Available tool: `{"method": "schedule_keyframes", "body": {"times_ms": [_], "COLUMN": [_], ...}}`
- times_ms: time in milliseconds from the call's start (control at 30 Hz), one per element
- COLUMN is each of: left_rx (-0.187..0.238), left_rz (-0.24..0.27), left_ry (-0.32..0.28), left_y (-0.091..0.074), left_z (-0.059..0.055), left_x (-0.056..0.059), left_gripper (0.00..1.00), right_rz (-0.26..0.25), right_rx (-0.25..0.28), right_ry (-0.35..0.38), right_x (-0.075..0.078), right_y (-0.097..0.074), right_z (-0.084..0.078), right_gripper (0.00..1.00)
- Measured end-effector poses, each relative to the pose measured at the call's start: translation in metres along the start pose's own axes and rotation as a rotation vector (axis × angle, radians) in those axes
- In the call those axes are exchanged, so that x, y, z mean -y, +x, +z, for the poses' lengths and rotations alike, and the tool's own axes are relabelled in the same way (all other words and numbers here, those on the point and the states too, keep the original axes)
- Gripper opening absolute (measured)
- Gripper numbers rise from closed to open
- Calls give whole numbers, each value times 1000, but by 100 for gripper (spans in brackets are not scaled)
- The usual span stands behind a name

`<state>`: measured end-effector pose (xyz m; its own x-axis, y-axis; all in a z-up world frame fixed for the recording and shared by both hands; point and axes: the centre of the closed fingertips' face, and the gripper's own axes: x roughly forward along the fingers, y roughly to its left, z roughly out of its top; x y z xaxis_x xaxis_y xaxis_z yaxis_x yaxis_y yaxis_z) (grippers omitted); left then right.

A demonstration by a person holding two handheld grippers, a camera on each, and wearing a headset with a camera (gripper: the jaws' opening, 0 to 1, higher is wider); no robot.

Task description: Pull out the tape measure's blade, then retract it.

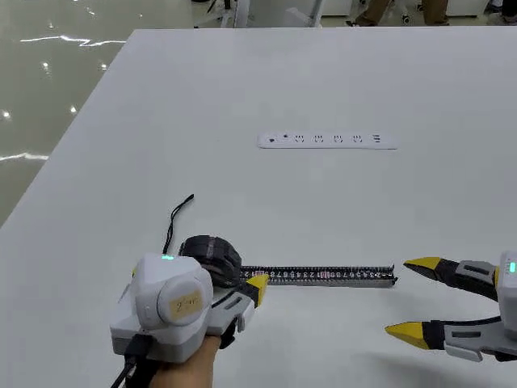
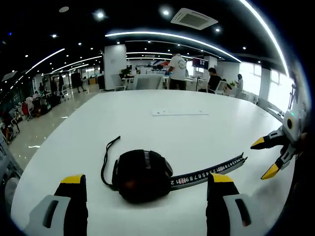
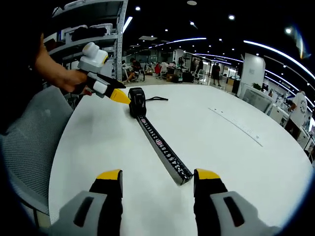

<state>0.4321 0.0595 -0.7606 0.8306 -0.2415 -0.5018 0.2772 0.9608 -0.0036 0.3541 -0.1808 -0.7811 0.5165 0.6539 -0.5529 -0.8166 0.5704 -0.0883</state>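
Note:
A black tape measure case (image 1: 212,257) (image 2: 141,174) (image 3: 137,101) lies on the white table (image 1: 323,81), its blade (image 1: 323,276) (image 2: 209,173) (image 3: 160,145) pulled out flat to the right. My left gripper (image 1: 230,287) (image 2: 145,184) stands open around the case, its yellow tips on either side without a clear grip. To the right, my right gripper (image 1: 414,297) (image 3: 157,179) is open just past the blade's end hook (image 1: 393,275) (image 3: 181,178), not touching it.
A white power strip (image 1: 327,140) (image 2: 179,112) (image 3: 236,125) lies further back on the table. The case's black wrist strap (image 1: 176,213) (image 2: 107,153) trails off to the far left. The table's left edge (image 1: 60,137) drops to a glossy floor.

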Motion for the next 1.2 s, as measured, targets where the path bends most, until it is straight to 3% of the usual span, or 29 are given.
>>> {"method": "schedule_keyframes", "body": {"times_ms": [633,1200], "left_rx": [-8,-28], "left_rz": [30,54], "left_ry": [-28,-46], "left_y": [23,33], "left_z": [7,2], "left_x": [-7,-11], "left_gripper": [95,91], "right_rz": [114,182], "right_rx": [-91,-147], "right_ry": [-82,-101], "right_x": [30,36], "right_y": [16,28], "right_z": [-13,-30], "right_gripper": [37,21]}}
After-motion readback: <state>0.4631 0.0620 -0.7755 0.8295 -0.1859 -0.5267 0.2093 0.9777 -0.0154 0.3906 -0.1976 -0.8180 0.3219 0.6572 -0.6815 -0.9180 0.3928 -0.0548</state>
